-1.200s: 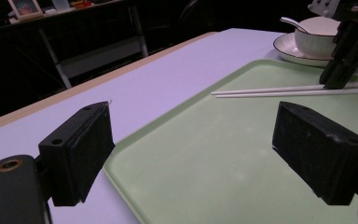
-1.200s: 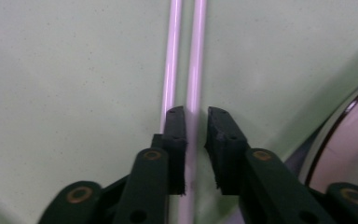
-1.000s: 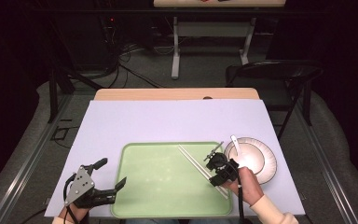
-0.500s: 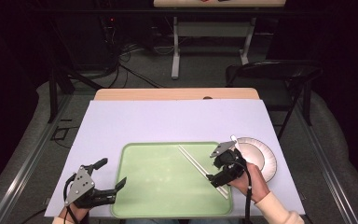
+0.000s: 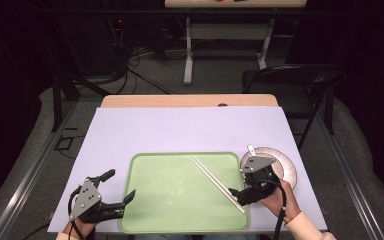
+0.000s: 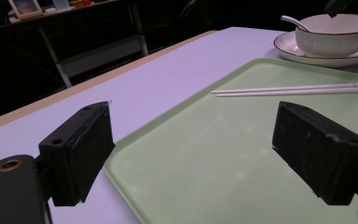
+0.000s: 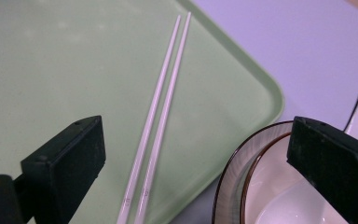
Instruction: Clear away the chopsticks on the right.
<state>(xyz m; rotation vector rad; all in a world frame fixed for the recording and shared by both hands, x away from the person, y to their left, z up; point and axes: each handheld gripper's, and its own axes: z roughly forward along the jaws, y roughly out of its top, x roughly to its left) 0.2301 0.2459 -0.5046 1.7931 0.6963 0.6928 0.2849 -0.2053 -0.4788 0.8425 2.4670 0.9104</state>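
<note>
A pair of white chopsticks [image 5: 217,184] lay side by side on the right half of the green tray [image 5: 155,200], running diagonally from its far middle toward its near right corner. The right gripper [image 5: 237,195] hovered just beside their near ends; its jaws had just been opening and stood wide apart with nothing pressed between them, the chopsticks showing on the tray in the gap in the right gripper view [image 7: 154,126]. To the right, touching or nearly touching the tray's edge, a white bowl [image 6: 333,32] with a spoon [image 6: 292,21] sat on a plate [image 5: 285,167]. The left gripper [image 5: 117,197] rested at the tray's near left corner, jaws apart and empty. Judged from this layout, the chopsticks were placed and the step in hand was the release; done well, the right gripper would lift straight clear without brushing the sticks out of parallel, then approach the bowl's rim squarely, keeping the spoon handle undisturbed.
</note>
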